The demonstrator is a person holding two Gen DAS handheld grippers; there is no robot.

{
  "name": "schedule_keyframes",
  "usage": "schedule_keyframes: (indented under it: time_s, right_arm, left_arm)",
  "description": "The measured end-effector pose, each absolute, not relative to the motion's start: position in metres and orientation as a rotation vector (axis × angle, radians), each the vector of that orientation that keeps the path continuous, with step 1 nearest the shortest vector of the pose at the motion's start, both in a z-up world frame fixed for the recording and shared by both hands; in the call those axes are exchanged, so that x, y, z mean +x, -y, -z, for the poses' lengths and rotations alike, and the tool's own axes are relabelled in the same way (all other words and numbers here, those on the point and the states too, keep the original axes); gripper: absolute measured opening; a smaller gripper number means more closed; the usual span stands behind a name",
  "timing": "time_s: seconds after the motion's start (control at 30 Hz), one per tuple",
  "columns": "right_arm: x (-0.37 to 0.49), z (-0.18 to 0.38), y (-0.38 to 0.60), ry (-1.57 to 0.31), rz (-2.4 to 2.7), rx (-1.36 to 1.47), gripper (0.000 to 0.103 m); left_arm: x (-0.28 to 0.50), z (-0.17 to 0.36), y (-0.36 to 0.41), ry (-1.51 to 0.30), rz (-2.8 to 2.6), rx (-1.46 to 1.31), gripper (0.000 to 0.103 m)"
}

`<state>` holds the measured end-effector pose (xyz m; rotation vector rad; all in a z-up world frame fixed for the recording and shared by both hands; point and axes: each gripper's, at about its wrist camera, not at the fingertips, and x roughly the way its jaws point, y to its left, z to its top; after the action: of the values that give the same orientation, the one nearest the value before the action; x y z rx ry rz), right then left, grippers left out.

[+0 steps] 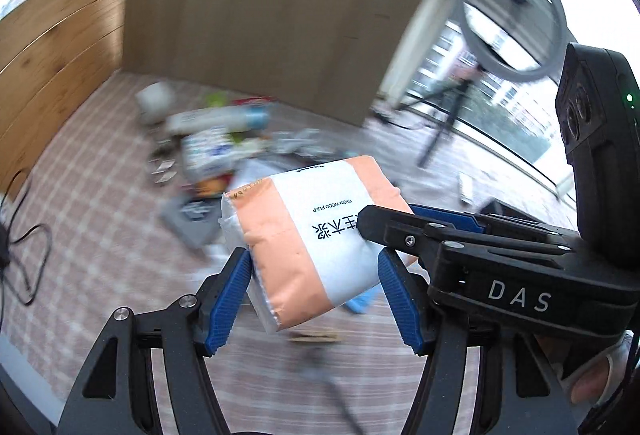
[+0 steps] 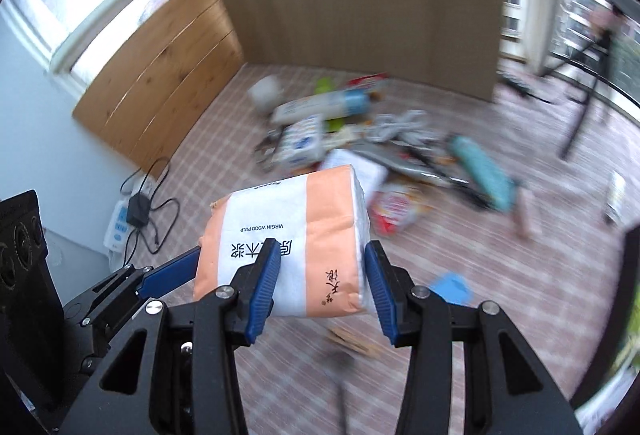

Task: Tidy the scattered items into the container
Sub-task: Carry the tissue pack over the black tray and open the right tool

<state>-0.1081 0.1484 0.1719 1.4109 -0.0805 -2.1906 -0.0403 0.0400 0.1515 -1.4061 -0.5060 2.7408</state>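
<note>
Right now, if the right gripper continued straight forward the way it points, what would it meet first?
The right gripper already has the orange-and-white soft tissue pack between its fingers, so that pack comes first. Beyond it, probably the pile of scattered items on the checked floor, though depth is unclear.

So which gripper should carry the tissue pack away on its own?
Probably left. The left gripper has the whole tissue pack between both pads, while the right gripper seems to pinch only one end, one finger lying across the printed face.
</note>
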Motion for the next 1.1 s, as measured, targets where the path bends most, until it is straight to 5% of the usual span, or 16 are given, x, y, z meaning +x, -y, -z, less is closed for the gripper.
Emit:
schedule_keyframes:
  time_s: [0.7, 1.1]
  right_arm:
    - [-0.042, -0.191, -0.517, 0.491, 2.670, 1.516, 0.044]
    - [-0.026, -0.197, -0.589, 0.531, 2.793, 1.498, 0.045]
  left_arm:
    - [-0.085, -0.169, -0.392, 0.154, -2.333, -1.241, 0.061]
    - [-0.098, -0.175, -0.436, 0.075, -2.344, -1.208, 0.061]
